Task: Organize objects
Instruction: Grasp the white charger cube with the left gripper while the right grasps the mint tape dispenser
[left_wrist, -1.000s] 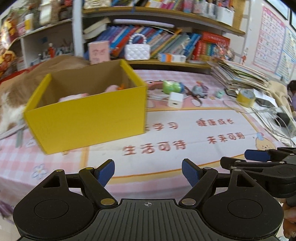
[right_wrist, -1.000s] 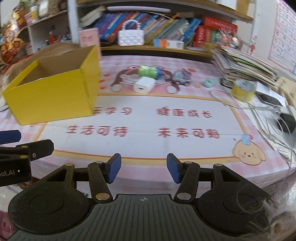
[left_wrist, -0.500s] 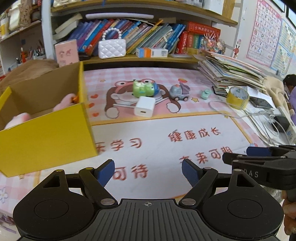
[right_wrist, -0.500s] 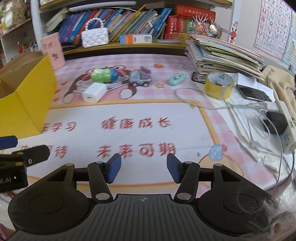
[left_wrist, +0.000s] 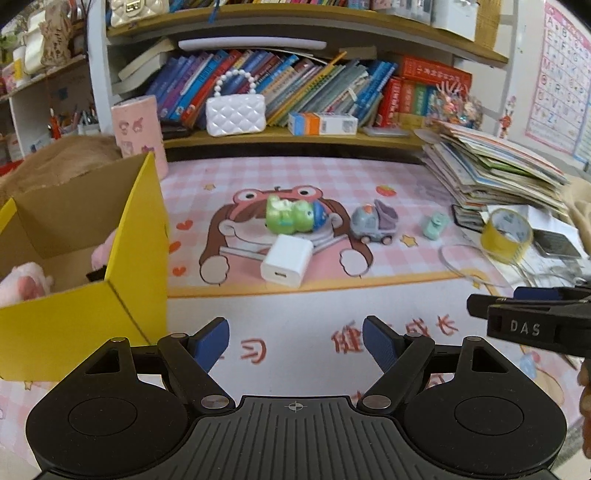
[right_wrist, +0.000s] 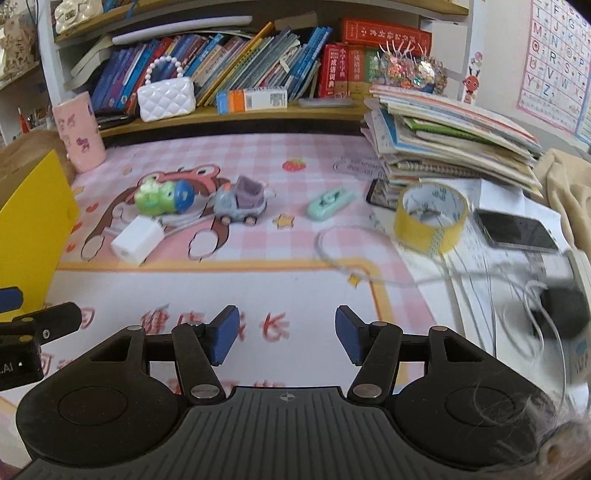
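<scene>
A yellow cardboard box (left_wrist: 136, 266) stands at the left with a pink plush toy (left_wrist: 22, 284) inside. On the pink mat lie a white charger block (left_wrist: 286, 261), a green toy (left_wrist: 293, 216), a grey and purple toy truck (left_wrist: 373, 222) and a small mint toy car (left_wrist: 435, 225). My left gripper (left_wrist: 295, 341) hovers open over the mat's red lettering, nothing between its blue pads. My right gripper (right_wrist: 282, 338) is open too, its jaws widening, empty, well short of the charger block (right_wrist: 136, 240), green toy (right_wrist: 164, 197), truck (right_wrist: 240, 203) and mint car (right_wrist: 328, 201).
A yellow tape roll (right_wrist: 430, 216), a phone (right_wrist: 517, 230) and tangled white cables (right_wrist: 461, 273) crowd the right side beside a tall stack of books (right_wrist: 450, 136). A pink cup (left_wrist: 138, 131) and white quilted purse (left_wrist: 235, 112) sit by the bookshelf at the back.
Both grippers have swept to the right across the mat; the yellow box slid to the left edge of both views and the toys came closer. Both stay empty.
</scene>
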